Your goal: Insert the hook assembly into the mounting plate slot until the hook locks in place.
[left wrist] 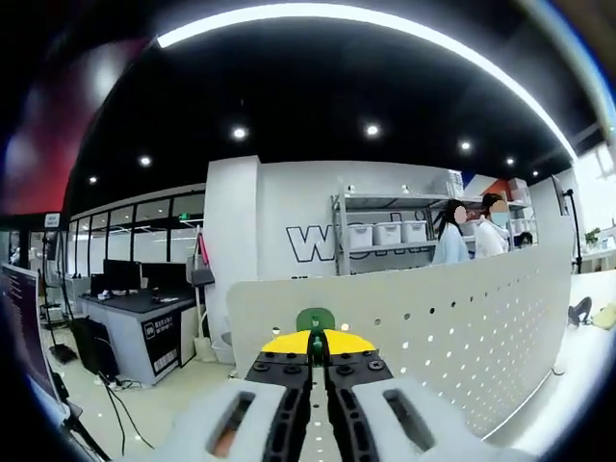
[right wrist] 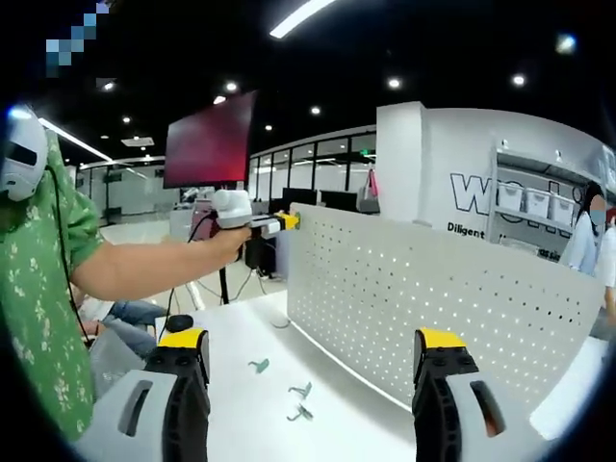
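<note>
Left tool (left wrist: 312, 348) is clenched on a green hook (left wrist: 315, 320), held right up at the top edge of the white perforated plate (left wrist: 433, 318). From the right gripper view that tool (right wrist: 289, 220) sits at the plate's (right wrist: 433, 289) far corner. Right tool (right wrist: 310, 358) hangs released, jaws wide, above the counter (right wrist: 260, 404). Three spare hooks (right wrist: 300, 402) lie there near the plate's foot. I'd say insertion is underway; no lock visible yet.

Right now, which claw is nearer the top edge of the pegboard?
Left. The left claw is shut on a green hook right at the pegboard top edge. The right claw hangs open, back over the table.
</note>
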### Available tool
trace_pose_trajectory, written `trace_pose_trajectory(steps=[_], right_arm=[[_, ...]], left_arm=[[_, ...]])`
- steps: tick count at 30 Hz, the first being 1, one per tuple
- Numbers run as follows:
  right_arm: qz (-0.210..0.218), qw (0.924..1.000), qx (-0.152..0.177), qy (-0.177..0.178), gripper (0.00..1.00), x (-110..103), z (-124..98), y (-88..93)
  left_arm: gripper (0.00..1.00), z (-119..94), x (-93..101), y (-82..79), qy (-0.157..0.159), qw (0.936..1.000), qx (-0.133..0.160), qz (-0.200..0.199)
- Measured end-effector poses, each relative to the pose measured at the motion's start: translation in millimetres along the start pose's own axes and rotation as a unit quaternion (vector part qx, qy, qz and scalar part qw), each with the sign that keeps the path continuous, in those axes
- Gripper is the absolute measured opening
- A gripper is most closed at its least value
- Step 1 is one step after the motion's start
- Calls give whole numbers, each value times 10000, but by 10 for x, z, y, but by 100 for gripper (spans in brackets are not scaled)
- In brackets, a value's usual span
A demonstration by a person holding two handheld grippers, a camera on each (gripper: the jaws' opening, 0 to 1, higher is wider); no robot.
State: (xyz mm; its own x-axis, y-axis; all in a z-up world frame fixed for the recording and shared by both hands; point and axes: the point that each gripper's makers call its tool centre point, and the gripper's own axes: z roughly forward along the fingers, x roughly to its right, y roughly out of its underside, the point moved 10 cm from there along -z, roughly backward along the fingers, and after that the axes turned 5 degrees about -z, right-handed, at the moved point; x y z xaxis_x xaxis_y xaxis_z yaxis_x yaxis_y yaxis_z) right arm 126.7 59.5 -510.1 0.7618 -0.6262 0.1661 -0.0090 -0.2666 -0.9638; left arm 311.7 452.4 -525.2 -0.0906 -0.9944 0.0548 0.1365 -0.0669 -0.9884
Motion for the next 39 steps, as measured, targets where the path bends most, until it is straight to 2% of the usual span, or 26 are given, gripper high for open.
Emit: trace_pose_trajectory(steps=[18,39], right_arm=[[-89,9999,-106,41,89,42,33,-31],[-132,9998,-143,73,89,17,27,-42]], left_arm=[[3,109,-15,49,-3,9999,105,33],[3,86,-37,103,-7,9999,81,86]])
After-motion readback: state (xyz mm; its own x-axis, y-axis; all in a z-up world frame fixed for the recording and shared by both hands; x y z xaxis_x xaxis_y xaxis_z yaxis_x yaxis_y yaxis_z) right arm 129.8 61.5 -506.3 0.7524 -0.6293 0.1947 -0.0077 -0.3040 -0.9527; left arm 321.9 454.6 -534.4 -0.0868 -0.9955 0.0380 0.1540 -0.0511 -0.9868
